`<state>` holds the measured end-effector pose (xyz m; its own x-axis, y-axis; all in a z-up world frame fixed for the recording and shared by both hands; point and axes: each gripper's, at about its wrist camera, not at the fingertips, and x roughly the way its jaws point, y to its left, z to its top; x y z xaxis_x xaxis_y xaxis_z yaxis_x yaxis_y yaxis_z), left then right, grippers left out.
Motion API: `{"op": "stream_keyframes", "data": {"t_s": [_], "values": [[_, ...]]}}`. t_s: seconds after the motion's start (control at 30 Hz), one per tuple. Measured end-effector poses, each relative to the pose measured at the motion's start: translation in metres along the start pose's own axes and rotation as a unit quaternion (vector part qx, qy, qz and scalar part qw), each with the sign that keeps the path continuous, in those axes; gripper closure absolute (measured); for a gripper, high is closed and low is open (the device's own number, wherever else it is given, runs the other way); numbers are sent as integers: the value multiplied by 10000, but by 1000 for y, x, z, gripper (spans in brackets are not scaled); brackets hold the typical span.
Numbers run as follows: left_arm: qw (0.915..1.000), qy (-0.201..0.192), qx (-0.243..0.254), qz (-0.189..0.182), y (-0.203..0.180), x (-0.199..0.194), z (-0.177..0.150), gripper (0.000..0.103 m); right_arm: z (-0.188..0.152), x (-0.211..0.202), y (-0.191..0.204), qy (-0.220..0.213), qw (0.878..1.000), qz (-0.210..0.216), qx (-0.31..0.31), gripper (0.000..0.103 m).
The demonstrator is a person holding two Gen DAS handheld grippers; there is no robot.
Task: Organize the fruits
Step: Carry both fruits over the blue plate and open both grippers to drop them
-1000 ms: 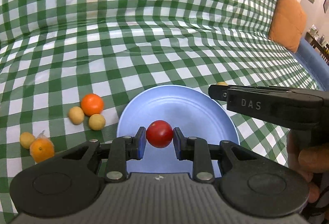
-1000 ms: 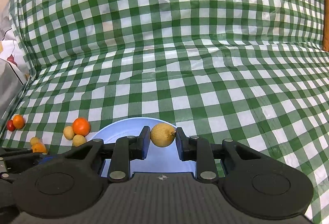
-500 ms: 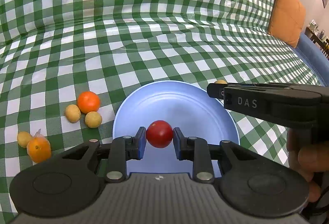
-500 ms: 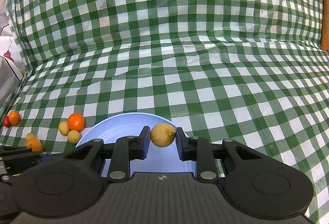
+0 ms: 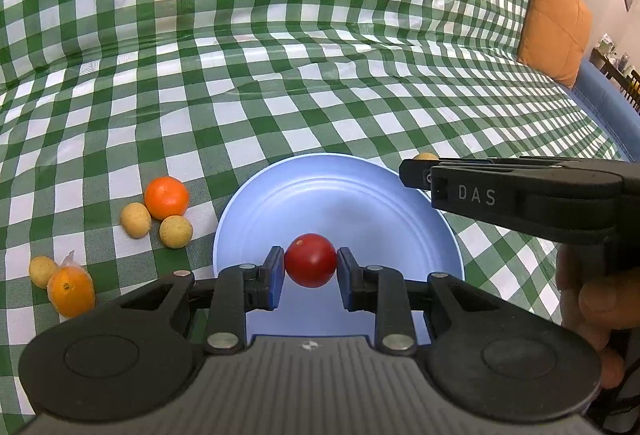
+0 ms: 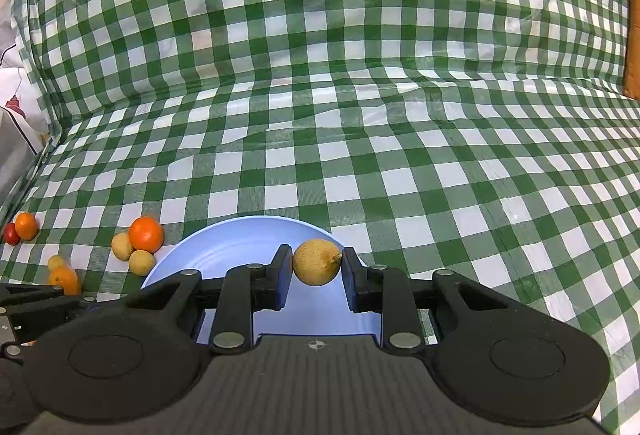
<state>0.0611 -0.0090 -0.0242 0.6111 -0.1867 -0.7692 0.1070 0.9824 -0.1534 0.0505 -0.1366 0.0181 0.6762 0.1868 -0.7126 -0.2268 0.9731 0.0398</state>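
Left wrist view: left gripper [image 5: 310, 266] clamped on red tomato [image 5: 310, 265], lower centre, above blue plate [image 5: 340, 195]. Right wrist view: right gripper [image 6: 316, 262] pinching tan fruit [image 6: 317, 261] over plate rim. Delivery step, apparently; next, lower and release gently.

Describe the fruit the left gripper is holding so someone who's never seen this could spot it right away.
Find the blue plate on the green checked cloth. Over its near half, the left gripper pinches a small round tomato. It is glossy red, unlike the orange and tan fruits lying left of the plate.
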Motion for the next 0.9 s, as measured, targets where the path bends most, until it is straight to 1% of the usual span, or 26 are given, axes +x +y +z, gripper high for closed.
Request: {"op": "stream_keyframes", "data": {"t_s": [0.73, 0.83, 0.9], "values": [[9998, 9, 59, -185, 4, -2, 0, 72, -1, 2, 3, 52, 10000, -35, -5, 75], [9996, 58, 81, -272, 4, -2, 1, 72, -1, 3, 3, 63, 10000, -38, 20, 75], [9994, 54, 115, -337, 4, -3, 2, 66, 0, 4, 2, 63, 9999, -11, 85, 75]]}}
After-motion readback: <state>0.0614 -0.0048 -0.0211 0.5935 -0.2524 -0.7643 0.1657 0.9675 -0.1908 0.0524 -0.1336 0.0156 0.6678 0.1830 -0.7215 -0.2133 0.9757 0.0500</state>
